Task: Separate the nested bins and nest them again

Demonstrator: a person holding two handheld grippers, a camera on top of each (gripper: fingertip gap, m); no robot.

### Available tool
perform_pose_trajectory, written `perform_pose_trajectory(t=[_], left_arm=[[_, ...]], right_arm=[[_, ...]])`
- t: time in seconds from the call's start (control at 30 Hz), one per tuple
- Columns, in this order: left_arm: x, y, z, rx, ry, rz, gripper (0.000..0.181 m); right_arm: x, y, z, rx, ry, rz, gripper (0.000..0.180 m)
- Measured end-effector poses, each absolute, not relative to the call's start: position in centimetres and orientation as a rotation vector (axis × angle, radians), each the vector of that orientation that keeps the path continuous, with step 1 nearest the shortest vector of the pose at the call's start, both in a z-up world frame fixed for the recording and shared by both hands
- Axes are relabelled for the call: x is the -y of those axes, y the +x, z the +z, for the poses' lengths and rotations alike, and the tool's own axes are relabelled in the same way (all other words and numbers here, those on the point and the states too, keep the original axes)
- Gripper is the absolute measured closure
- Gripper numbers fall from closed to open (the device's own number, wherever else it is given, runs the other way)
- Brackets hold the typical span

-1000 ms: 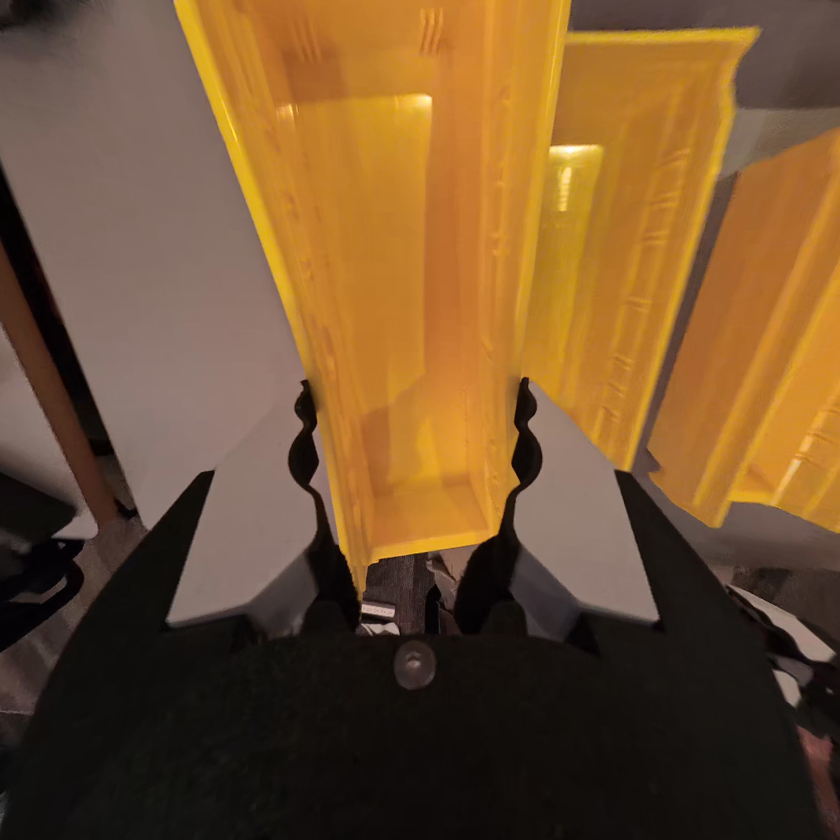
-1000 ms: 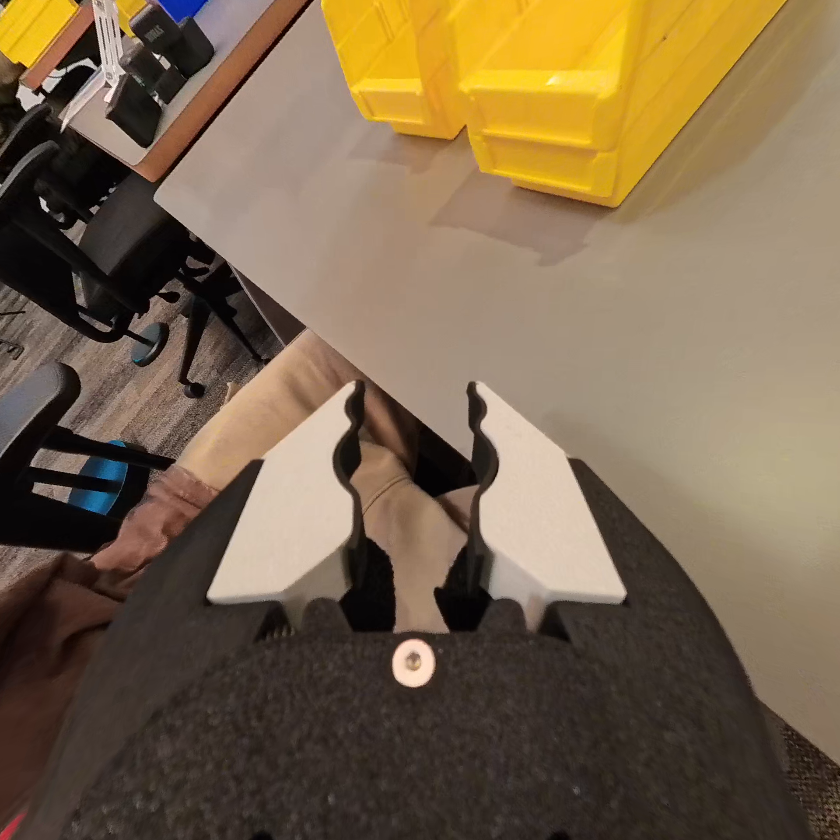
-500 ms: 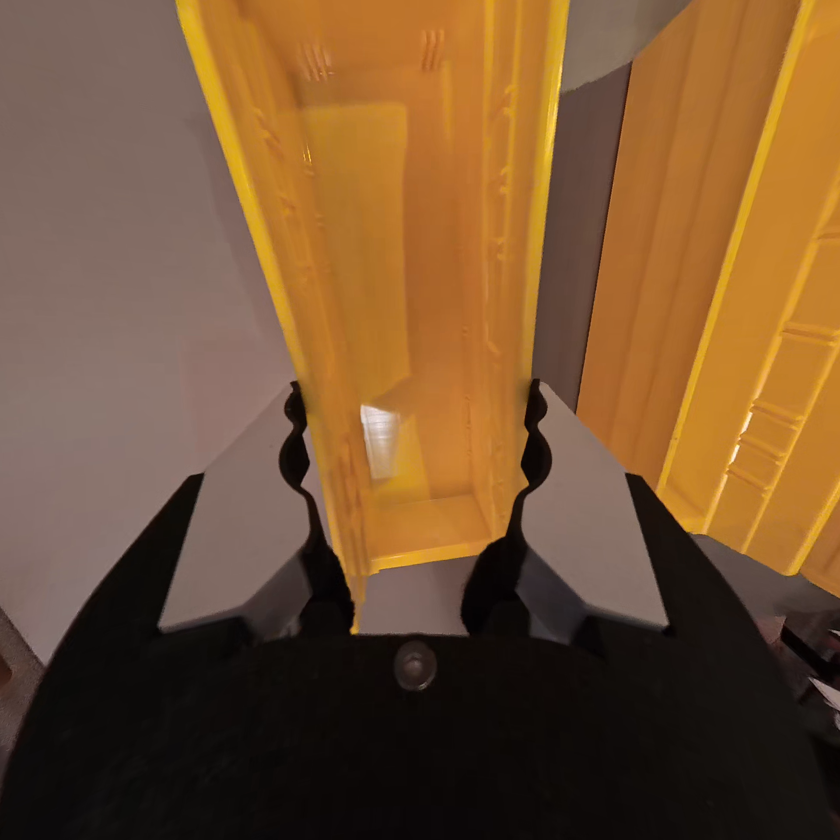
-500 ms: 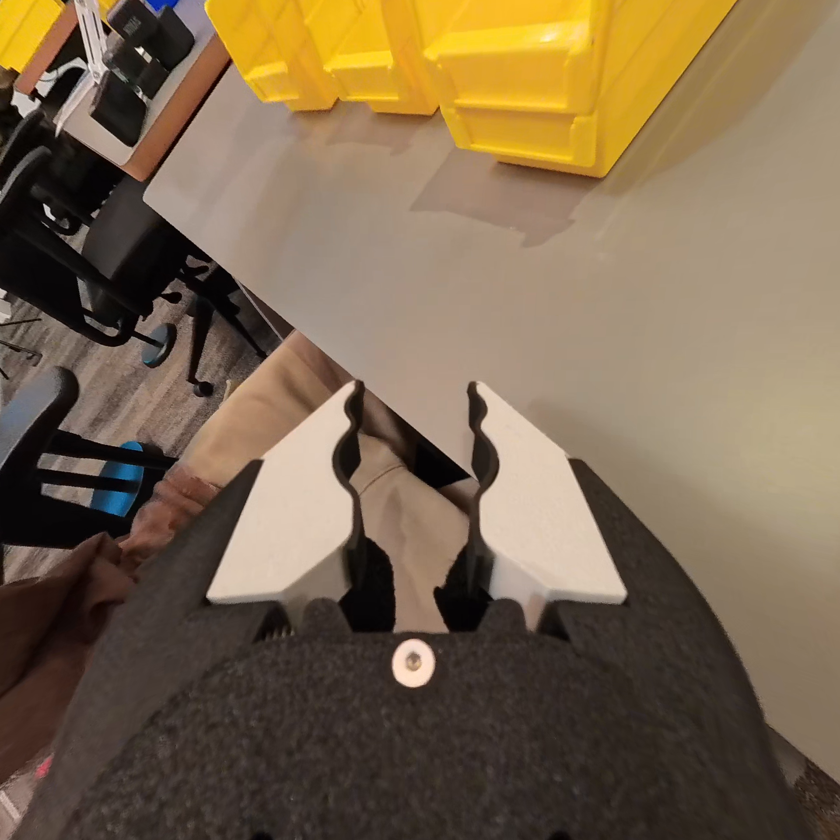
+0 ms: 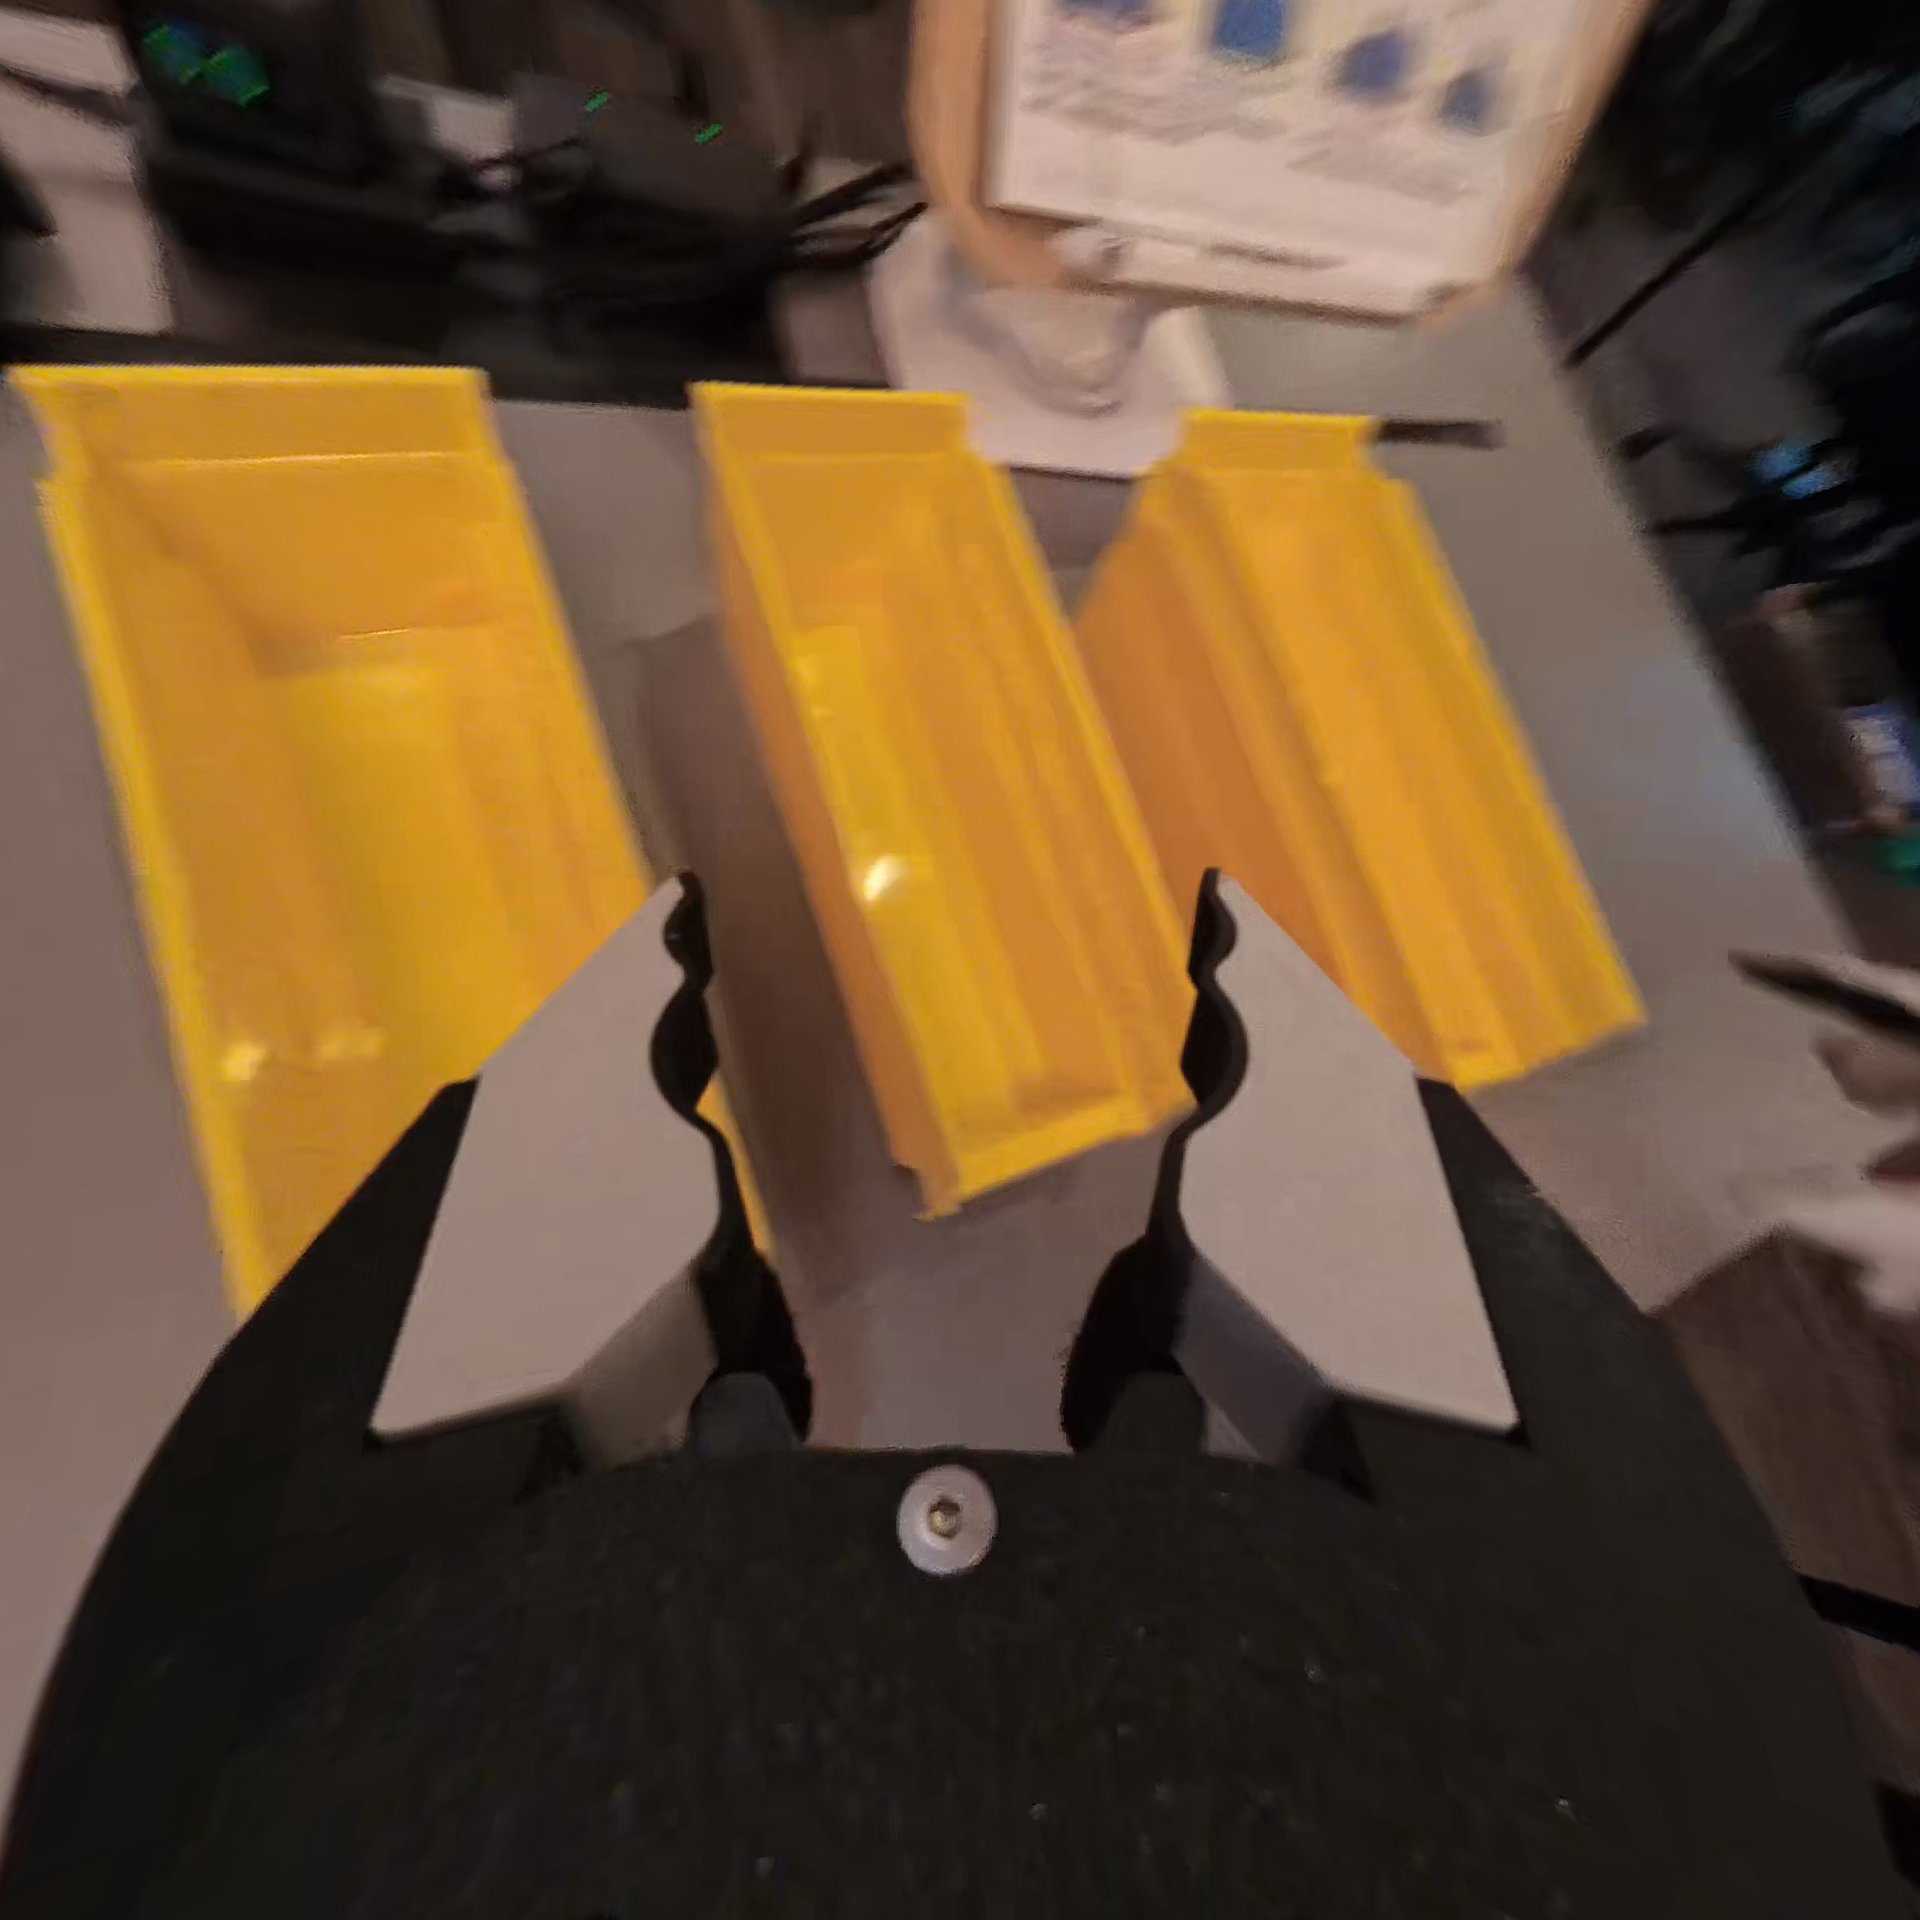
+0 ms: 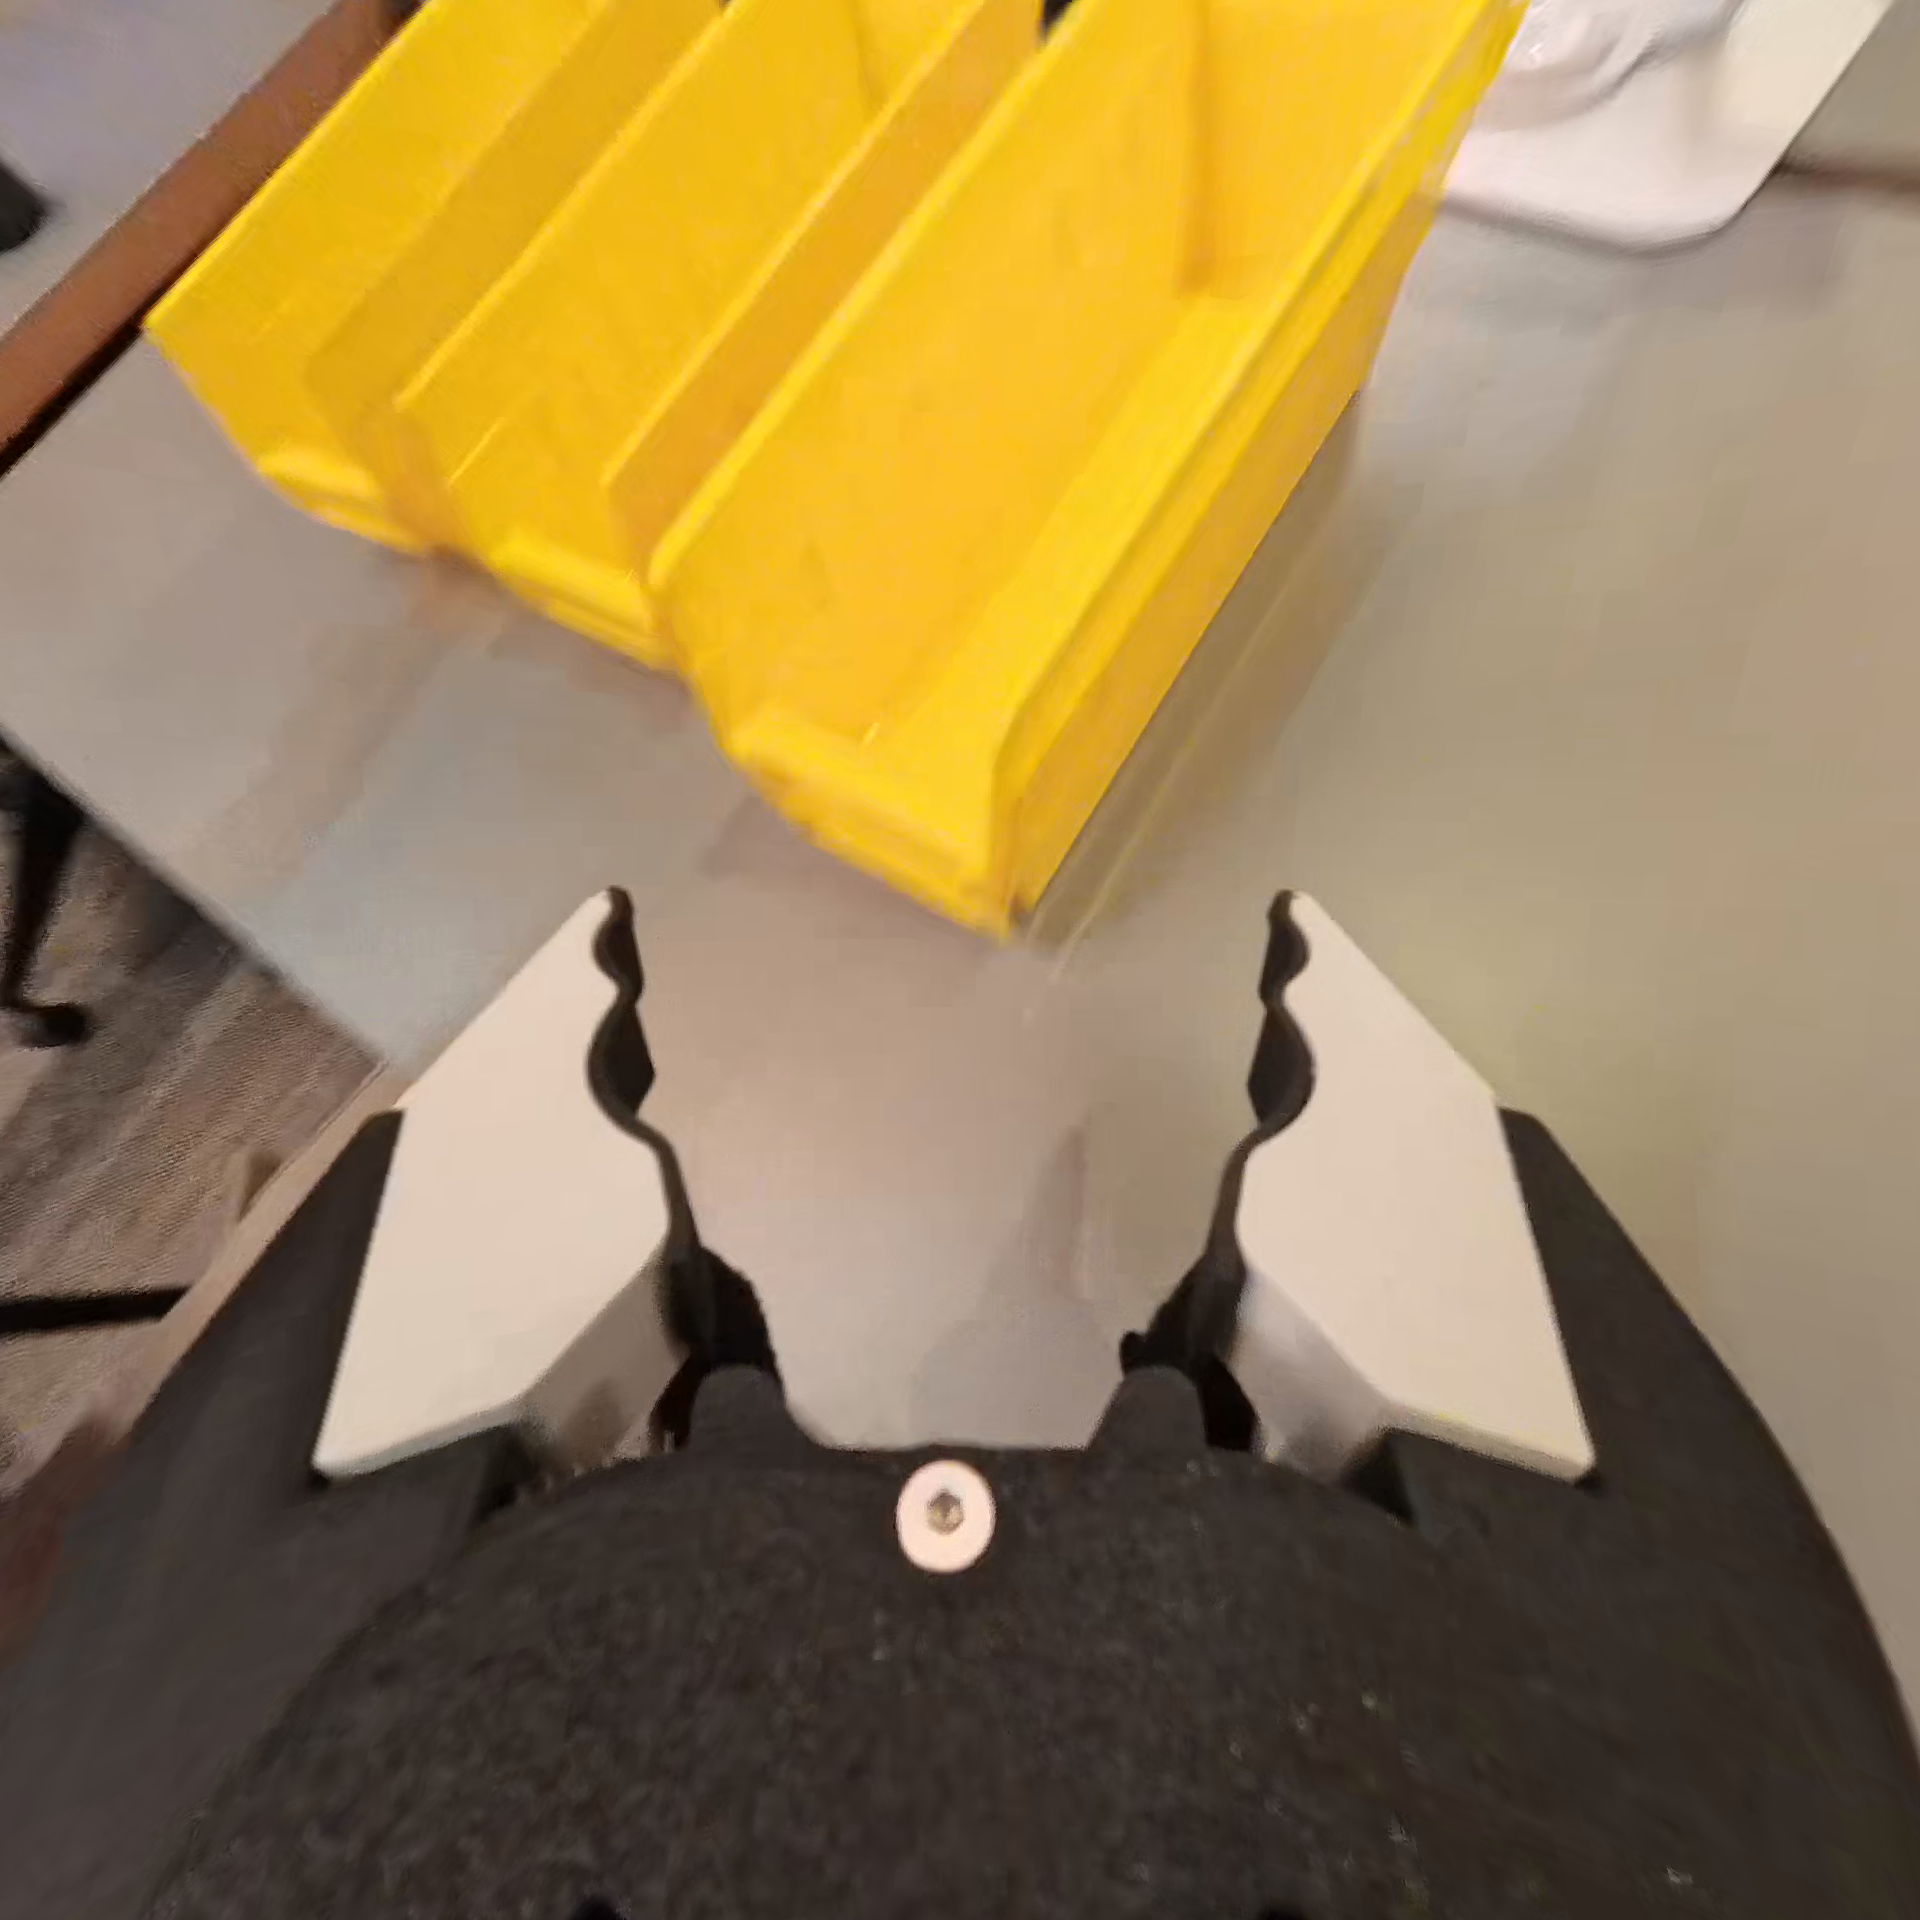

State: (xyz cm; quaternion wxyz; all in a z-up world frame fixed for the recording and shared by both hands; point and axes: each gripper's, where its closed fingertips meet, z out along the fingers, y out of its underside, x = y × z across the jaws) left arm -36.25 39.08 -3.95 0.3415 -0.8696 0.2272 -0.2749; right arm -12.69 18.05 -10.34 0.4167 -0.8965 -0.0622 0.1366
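Three yellow bins lie side by side on the grey table [image 5: 62, 1039]: a left bin [image 5: 343, 790], a middle bin [image 5: 956, 790] and a right bin [image 5: 1340, 727]. My left gripper [image 5: 948, 883] is open and empty. It hovers back from the bins' near ends, between the left and middle bins, touching neither. In the right wrist view the same row shows: the nearest bin [image 6: 1039, 468], the middle one [image 6: 644, 343] and the far one [image 6: 343, 270]. My right gripper [image 6: 948, 896] is wide open and empty over the table [image 6: 1558, 831], just short of the nearest bin's front end.
A white stand base [image 5: 1039, 312] carries a framed sheet [image 5: 1247, 135] behind the bins; the base also shows in the right wrist view [image 6: 1662, 125]. The table's edge and the floor [image 6: 125, 1091] lie to the left. A brown desk edge [image 6: 156, 208] is beyond the bins.
The bin that stood between my left fingers now lies on the table at the left of the row, and my left gripper has drawn back. My right gripper opened wide and swung from the table edge toward the bins.
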Motion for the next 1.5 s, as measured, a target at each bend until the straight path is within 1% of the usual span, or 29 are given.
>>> perform_pose_trajectory(t=[0.07, 0.13, 0.2, 0.3, 0.4, 0.43, 0.5, 0.53, 0.57, 0.6, 0.63, 0.7, 0.8, 0.9, 1.27, 1.37, 1.5], left_arm=[[-34.8, -35.2, -3.4, -0.542, -2.122, -0.785, 0.102], [-31.2, -34.8, -4.0, -0.452, -2.035, -0.811, 0.095], [-27.5, -34.3, -5.4, -0.380, -1.997, -0.843, 0.094], [-21.4, -33.2, -8.9, -0.451, -2.006, -0.824, 0.094], [-18.0, -34.8, -13.1, -0.508, -2.064, -0.675, 0.108], [-17.3, -34.6, -13.5, -0.528, -2.101, -0.738, 0.103], [-17.0, -34.5, -13.2, -0.609, -2.097, -0.812, 0.107], [-17.7, -35.3, -13.8, -0.634, -2.093, -0.736, 0.109], [-18.5, -36.3, -14.7, -0.654, -2.112, -0.638, 0.106], [-19.0, -37.0, -15.4, -0.678, -2.138, -0.585, 0.102], [-19.2, -37.2, -15.7, -0.692, -2.153, -0.586, 0.103], [-19.6, -37.4, -15.5, -0.660, -2.154, -0.647, 0.108], [-19.5, -37.0, -15.8, -0.643, -2.189, -0.730, 0.111], [-19.3, -36.0, -15.9, -0.669, -2.194, -0.765, 0.110], [-18.3, -33.9, -17.0, -0.767, -2.231, -0.771, 0.107], [-18.3, -34.1, -17.0, -0.758, -2.234, -0.772, 0.108], [-18.1, -34.3, -17.4, -0.757, -2.257, -0.778, 0.107]], right_arm=[[-23.2, -12.0, -8.1, 0.151, -2.273, 0.256, 0.057], [-27.6, -12.6, -7.2, 0.111, -2.380, 0.295, 0.049], [-31.3, -13.0, -6.6, 0.091, -2.464, 0.251, 0.048], [-34.7, -12.8, -8.0, 0.052, -2.626, 0.120, 0.048], [-35.8, -12.7, -10.0, -0.011, -2.755, 0.061, 0.048], [-36.0, -12.9, -10.7, -0.029, -2.782, 0.066, 0.048], [-36.3, -12.7, -12.1, -0.091, -2.820, 0.050, 0.048], [-36.2, -12.6, -13.0, -0.119, -2.848, 0.034, 0.050], [-36.1, -12.9, -13.7, -0.142, -2.870, 0.051, 0.052], [-36.4, -12.8, -13.8, -0.152, -2.863, 0.040, 0.055], [-36.8, -12.8, -13.6, -0.152, -2.857, 0.038, 0.065], [-36.8, -13.0, -13.4, -0.145, -2.876, 0.022, 0.073], [-36.6, -13.1, -13.2, -0.215, -2.909, 0.038, 0.084], [-36.3, -13.1, -13.1, -0.259, -2.936, 0.047, 0.090], [-36.7, -13.2, -11.1, -0.226, -2.977, 0.064, 0.094], [-36.6, -12.7, -11.2, -0.192, -2.996, 0.011, 0.094], [-36.5, -12.6, -11.4, -0.206, -3.001, 0.047, 0.094]])
